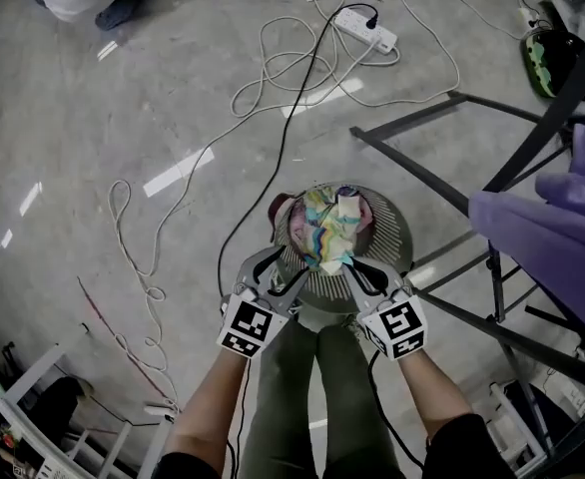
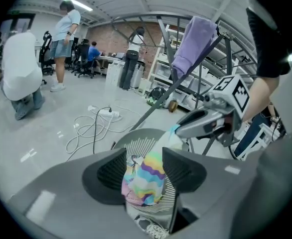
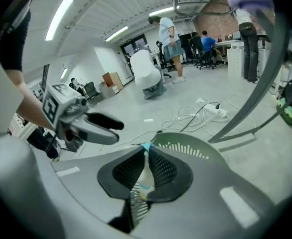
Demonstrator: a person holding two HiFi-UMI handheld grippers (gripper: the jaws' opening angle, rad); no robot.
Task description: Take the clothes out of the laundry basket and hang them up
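An open-plan lab or workshop-style office is shown. A polished grey concrete floor (image 1: 93, 118) is strewn with loose cables (image 1: 283, 58) and a white power strip (image 1: 367, 30). A brick wall (image 2: 111, 39), office chairs (image 2: 81, 59), metal shelving (image 2: 161, 68) and ceiling strip lights (image 3: 56, 19) are seen, with people (image 3: 206, 39) seated at desks.

Soft pastel cloth garment (image 1: 327, 233); slotted matt plastic basket (image 1: 400, 230); glossy polished floor (image 1: 93, 98); dark metal rack (image 1: 412, 172)
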